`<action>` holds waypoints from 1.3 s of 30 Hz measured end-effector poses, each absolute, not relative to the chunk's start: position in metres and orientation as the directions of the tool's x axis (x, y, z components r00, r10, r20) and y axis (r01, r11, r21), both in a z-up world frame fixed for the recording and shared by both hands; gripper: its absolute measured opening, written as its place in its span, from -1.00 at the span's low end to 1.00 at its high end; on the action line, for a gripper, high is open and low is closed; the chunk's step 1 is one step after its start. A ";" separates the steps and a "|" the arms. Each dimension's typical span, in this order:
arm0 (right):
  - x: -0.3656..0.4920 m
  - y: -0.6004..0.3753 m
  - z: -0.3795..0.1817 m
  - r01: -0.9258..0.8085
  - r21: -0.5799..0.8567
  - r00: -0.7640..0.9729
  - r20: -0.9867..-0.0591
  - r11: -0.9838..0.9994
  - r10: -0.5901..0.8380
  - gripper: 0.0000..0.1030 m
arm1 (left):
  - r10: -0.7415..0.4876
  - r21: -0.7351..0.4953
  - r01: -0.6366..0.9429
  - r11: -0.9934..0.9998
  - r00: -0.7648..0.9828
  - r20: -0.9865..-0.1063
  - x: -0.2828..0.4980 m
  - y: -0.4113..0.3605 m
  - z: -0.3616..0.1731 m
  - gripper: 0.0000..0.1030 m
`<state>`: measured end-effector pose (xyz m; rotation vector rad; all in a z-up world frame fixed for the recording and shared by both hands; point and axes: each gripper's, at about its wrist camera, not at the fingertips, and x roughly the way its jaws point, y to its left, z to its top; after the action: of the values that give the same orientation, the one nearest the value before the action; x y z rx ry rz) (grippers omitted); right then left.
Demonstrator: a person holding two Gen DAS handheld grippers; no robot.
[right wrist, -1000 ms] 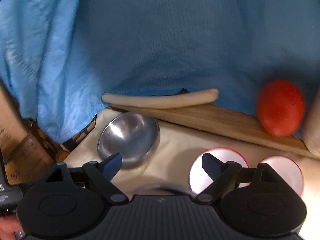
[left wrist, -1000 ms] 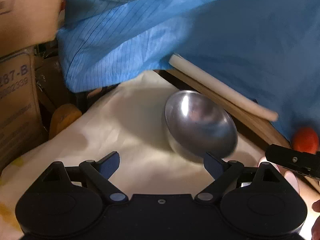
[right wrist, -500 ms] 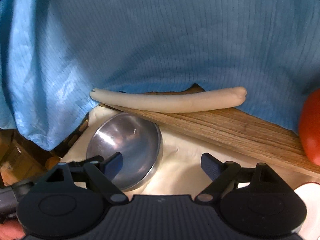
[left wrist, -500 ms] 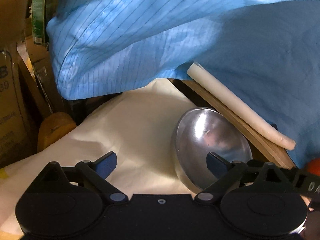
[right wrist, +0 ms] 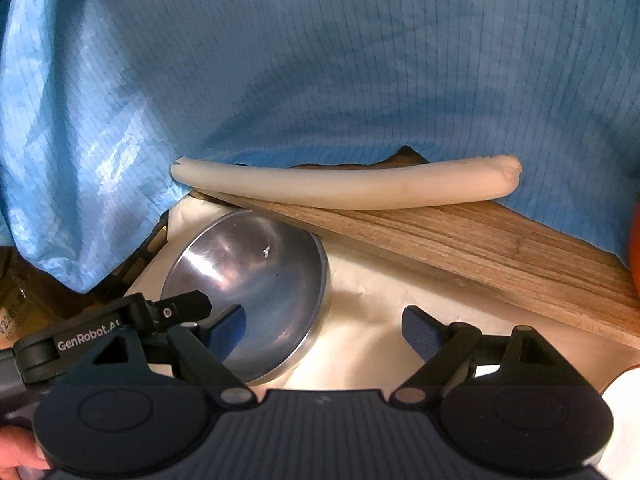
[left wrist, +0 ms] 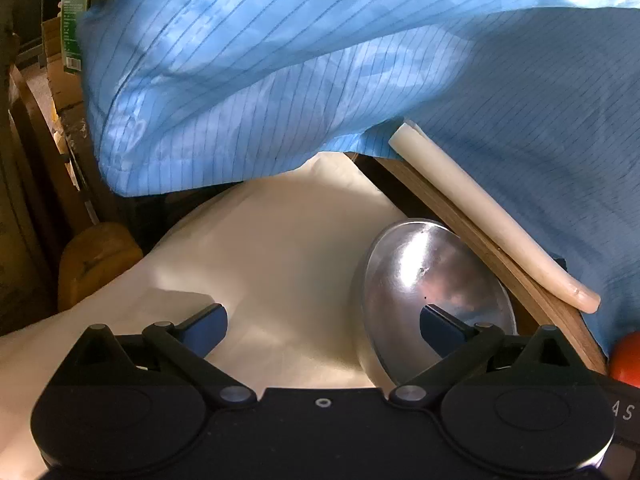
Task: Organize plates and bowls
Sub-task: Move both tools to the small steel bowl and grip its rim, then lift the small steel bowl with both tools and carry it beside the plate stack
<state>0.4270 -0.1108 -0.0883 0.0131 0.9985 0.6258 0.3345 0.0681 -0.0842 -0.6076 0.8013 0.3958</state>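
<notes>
Both hand-held grippers wide, empty; left hand-held gripper [left wrist: 322, 322] opening. I bracket the steel bowl [left wrist: 432, 296], its rim seemingly between the right hand-held gripper [right wrist: 322, 326] fingers, for lifting.

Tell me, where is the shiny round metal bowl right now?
The shiny round metal bowl sits on the cream cloth, low and left of centre in the right wrist view, just in front of the wooden board that carries the long pale roll.

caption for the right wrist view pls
Open right gripper above a shiny steel bowl on cream cloth, beside a wooden board.
</notes>
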 end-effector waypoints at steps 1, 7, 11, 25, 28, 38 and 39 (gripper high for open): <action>0.428 -0.110 -0.089 -0.482 0.286 0.382 -0.782 0.828 0.493 0.65 | 0.106 -0.349 -0.544 0.763 0.638 -0.763 0.334 0.068 -0.084 0.98; 0.429 -0.109 -0.094 -0.475 0.287 0.366 -0.795 0.832 0.483 0.20 | 0.109 -0.356 -0.543 0.760 0.647 -0.755 0.334 0.068 -0.082 0.87; 0.429 -0.109 -0.097 -0.459 0.310 0.352 -0.797 0.832 0.491 -0.23 | 0.093 -0.366 -0.528 0.766 0.655 -0.750 0.333 0.070 -0.082 0.56; 0.405 -0.106 -0.084 -0.456 0.333 0.350 -0.786 0.826 0.510 -0.72 | -0.025 -0.466 -0.458 0.757 0.692 -0.721 0.308 0.071 -0.081 -0.39; 0.399 -0.108 -0.079 -0.465 0.315 0.360 -0.787 0.827 0.502 -0.74 | -0.029 -0.471 -0.456 0.755 0.695 -0.719 0.298 0.070 -0.080 -0.53; 0.369 -0.148 -0.050 -0.422 0.324 0.438 -0.745 0.847 0.503 -0.77 | -0.068 -0.503 -0.365 0.783 0.754 -0.654 0.271 0.044 -0.041 -0.65; 0.365 -0.155 -0.046 -0.415 0.326 0.447 -0.740 0.850 0.502 -0.77 | -0.077 -0.501 -0.350 0.792 0.756 -0.650 0.272 0.035 -0.036 -0.65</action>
<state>0.3647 -0.1555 -0.0460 0.1019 0.9510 0.5687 0.2722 0.0353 -0.0361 -0.6525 0.7085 0.1606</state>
